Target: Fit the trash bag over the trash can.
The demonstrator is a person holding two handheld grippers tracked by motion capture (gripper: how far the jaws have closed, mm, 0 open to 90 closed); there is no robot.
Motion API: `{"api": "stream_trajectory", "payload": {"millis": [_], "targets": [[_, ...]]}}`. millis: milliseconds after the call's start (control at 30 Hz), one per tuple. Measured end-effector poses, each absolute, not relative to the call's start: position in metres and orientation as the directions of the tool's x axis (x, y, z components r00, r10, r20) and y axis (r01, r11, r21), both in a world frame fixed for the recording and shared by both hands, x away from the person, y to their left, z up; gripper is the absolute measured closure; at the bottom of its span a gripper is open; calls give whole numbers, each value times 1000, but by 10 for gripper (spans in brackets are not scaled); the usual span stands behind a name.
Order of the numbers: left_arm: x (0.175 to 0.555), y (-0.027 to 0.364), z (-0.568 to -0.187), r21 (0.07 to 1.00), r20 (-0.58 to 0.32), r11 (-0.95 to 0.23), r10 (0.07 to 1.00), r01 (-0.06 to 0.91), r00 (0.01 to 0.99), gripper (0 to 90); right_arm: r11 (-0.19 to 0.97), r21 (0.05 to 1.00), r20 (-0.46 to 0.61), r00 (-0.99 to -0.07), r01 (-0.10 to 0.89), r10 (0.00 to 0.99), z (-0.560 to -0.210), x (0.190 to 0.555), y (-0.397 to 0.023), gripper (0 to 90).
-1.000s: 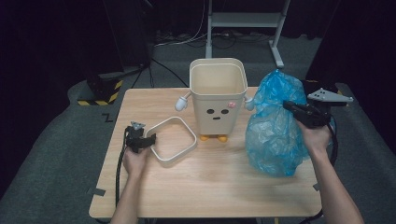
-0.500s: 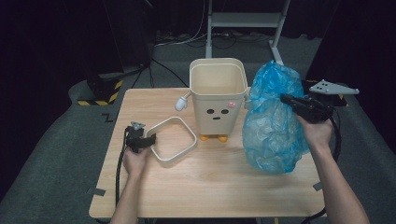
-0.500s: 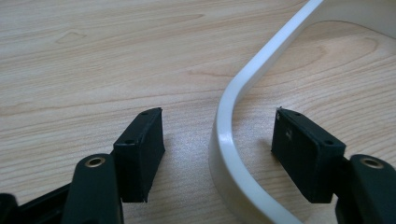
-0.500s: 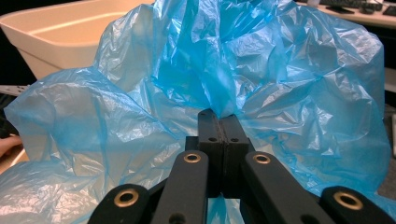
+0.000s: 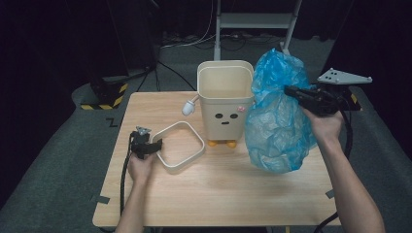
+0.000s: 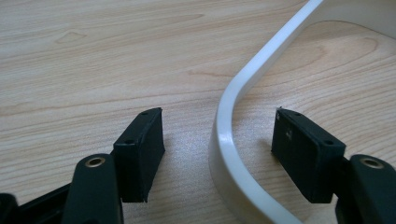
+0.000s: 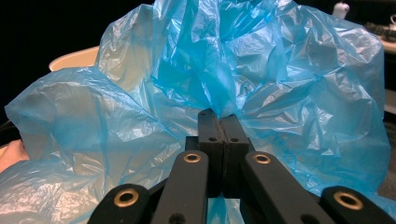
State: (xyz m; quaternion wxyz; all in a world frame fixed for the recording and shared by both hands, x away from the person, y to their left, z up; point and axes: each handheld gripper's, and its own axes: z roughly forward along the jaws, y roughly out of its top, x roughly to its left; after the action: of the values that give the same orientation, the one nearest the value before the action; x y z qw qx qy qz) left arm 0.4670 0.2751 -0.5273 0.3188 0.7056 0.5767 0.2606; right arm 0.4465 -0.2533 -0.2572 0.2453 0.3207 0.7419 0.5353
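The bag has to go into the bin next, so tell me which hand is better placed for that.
Right. The right gripper is shut on the blue bag, holding it beside the bin, near its rim. The left gripper is open astride the white ring lying on the table.

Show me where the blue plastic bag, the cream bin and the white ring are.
blue plastic bag [image 5: 277, 131], high view, middle of its body.
cream bin [image 5: 227, 114], high view, front wall.
white ring [image 5: 193, 158], high view, right edge.

Black claws [image 7: 219, 122], brass-ringed screws, grey three-cornered plate, trailing black cable, bare forearms
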Motion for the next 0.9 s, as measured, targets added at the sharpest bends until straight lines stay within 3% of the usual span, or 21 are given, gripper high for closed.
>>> {"api": "stream_trajectory", "payload": {"millis": [300,900], "targets": [[467,275,-527,750,2,-132,980,648,197,344,257,948,-47,-714,189,698,-244,457,-225,900],[467,278,-523,761,-23,-119,977,638,210,345,333,914,-35,-774,231,633,-252,488,-170,900]]}}
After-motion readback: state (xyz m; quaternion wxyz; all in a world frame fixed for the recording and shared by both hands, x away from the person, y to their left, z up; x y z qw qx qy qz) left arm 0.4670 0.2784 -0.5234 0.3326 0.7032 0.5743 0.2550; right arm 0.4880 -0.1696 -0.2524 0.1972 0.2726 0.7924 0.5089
